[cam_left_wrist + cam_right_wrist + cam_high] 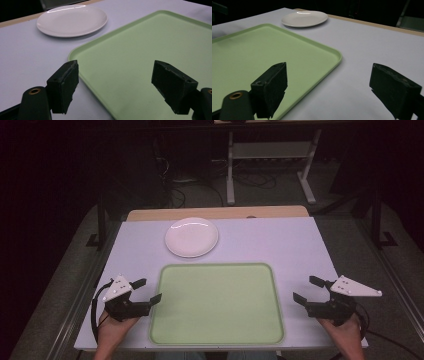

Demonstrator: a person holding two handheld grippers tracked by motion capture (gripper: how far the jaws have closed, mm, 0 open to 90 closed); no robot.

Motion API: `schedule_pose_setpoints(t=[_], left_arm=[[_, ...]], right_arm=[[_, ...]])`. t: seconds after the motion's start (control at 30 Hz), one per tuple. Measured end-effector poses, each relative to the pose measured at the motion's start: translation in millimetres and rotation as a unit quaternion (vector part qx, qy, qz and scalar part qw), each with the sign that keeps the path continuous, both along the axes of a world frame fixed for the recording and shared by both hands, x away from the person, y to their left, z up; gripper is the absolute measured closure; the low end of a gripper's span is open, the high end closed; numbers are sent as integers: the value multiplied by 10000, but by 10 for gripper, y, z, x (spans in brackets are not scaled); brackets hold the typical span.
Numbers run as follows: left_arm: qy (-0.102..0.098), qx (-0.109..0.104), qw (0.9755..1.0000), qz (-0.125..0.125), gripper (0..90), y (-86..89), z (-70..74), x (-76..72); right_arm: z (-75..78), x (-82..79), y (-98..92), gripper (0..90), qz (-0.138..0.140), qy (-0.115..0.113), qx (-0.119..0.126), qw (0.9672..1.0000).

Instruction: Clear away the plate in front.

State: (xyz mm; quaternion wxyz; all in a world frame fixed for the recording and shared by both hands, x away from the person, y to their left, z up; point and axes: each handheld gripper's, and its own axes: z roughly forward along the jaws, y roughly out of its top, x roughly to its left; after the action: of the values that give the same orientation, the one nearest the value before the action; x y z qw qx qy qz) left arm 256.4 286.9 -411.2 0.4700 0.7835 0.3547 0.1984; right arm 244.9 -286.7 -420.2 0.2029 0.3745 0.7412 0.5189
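A pale green tray [216, 270] lies flat at the near middle of the white table. Behind it sits a round white plate [191, 237], with nothing on it. My left gripper [148, 290] rests by the tray's left edge, held in a hand, its jaws wide open and nothing between them. In the left gripper view the tray [150, 50] and the plate [72, 20] lie beyond the gripper [120, 86]. My right gripper [308, 289] rests to the right of the tray, also open and holding nothing. The right gripper view has the gripper [337, 92] over the tray's corner [287, 55], the plate [305, 18] farther off.
The white table [280, 240] has a wooden strip [215, 213] along its far edge. Beyond it stand a metal frame [270, 155] and cables on a dark floor. Bare tabletop lies on both sides of the plate.
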Motion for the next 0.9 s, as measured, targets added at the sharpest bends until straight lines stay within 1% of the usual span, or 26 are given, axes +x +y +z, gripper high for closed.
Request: schedule_pose_setpoints(t=[0.1,0.27,0.33,0.43,0.5,0.57,0.6,0.67,0.77,0.8,0.87,0.9], left_arm=[[53,-104,9999,3,219,7,-1,3],[160,-391,9991,-8,230,32,13,2],[210,-540,9983,-18,234,37,23,8],[302,-660,9974,-30,234,37,24,29],[393,-773,9962,-32,234,35,20,39],[485,-841,9953,-31,234,35,18,50],[548,-944,9940,0,234,33,16,57],[619,-1044,9926,22,233,31,17,70],[756,-1264,9891,49,232,26,19,87],[832,-1352,9873,67,231,19,17,97],[947,-1457,9847,75,228,7,17,115],[1020,-1534,9829,87,228,-1,18,124]], right_arm=[[3,4,4,136,2,-2,7,10000],[4,18,10,136,-7,-11,21,10000],[4,22,10,136,-5,-19,20,10000],[6,23,4,136,-22,-16,33,10000],[9,21,0,136,-19,-19,66,10000],[10,21,-1,137,-19,-22,69,10000],[9,23,0,136,-19,-20,72,10000],[6,26,5,136,-12,-6,71,10000],[8,27,6,136,-12,-4,76,10000],[8,29,2,136,-11,-22,79,10000],[9,35,-10,136,-29,-11,96,9999],[9,35,-10,136,-29,-11,96,9999]])
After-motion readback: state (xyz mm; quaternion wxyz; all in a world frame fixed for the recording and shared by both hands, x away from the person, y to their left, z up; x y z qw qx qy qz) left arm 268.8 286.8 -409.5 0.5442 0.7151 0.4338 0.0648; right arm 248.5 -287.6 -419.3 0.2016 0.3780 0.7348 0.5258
